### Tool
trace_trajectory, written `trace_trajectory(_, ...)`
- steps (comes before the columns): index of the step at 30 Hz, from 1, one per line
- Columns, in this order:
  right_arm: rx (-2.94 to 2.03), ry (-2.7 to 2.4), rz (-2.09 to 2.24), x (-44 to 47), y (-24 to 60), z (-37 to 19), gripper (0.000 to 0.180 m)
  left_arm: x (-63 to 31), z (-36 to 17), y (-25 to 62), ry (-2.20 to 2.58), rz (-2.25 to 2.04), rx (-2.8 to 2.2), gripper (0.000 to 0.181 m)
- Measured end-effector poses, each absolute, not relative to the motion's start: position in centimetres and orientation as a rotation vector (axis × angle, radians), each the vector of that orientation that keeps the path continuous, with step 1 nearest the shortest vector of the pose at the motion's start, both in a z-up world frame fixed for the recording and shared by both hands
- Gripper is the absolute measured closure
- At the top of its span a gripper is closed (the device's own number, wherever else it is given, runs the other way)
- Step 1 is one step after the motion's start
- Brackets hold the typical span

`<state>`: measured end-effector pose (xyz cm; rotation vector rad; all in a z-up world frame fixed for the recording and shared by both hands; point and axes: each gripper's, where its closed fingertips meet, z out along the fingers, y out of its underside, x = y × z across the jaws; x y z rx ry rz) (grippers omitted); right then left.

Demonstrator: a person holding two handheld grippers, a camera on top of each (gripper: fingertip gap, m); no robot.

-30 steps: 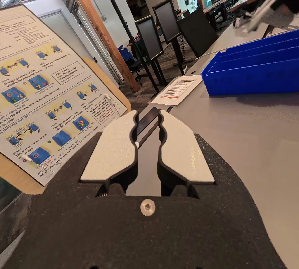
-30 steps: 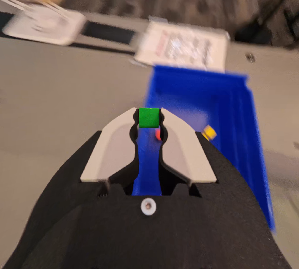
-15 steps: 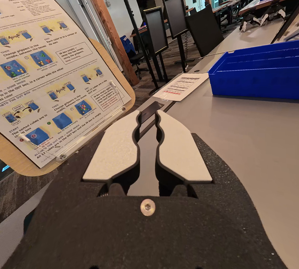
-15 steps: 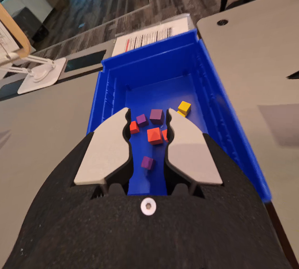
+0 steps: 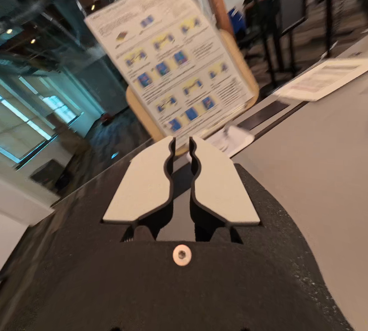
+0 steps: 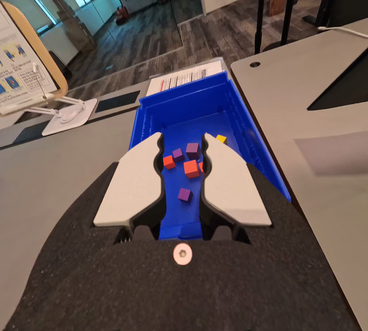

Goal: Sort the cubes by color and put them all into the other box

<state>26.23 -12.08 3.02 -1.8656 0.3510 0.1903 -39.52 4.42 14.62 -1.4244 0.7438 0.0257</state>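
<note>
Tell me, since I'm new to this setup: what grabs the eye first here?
The bright blue box straight ahead of the open right gripper, with loose orange cubes, purple cubes and a yellow cube on its floor. In the left wrist view, a blurred instruction poster stands beyond the left gripper.

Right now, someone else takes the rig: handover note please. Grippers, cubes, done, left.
Left gripper: empty, fingers only a narrow gap apart, above the grey table, aimed at the instruction board; no box in its view.
Right gripper: open, empty, hovering over the blue box.
In that box: three purple cubes, two orange cubes, a third orange one partly hidden by a finger, and a yellow cube by the right wall, all loosely mixed.
Done: cannot tell; the other box is out of view.
Left: sort these by color and move them over.
</note>
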Motion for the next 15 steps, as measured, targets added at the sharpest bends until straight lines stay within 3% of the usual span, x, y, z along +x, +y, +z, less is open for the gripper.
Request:
trace_trajectory(6,-1.96,0.25,0.106,25.0,-9.5,2.9,0.145,-58.6,7.7,8.7,0.603,0.434,-1.808,0.16)
trace_trajectory(11,-1.897,0.131,-0.04,22.9,-6.7,6.3,0.147,-67.5,1.2,10.3,0.397,0.187,-2.062,0.157)
trace_trajectory(15,-1.812,0.05,-0.035,19.9,-4.9,8.7,0.148,-68.2,-2.6,12.3,0.453,0.031,-2.126,0.155)
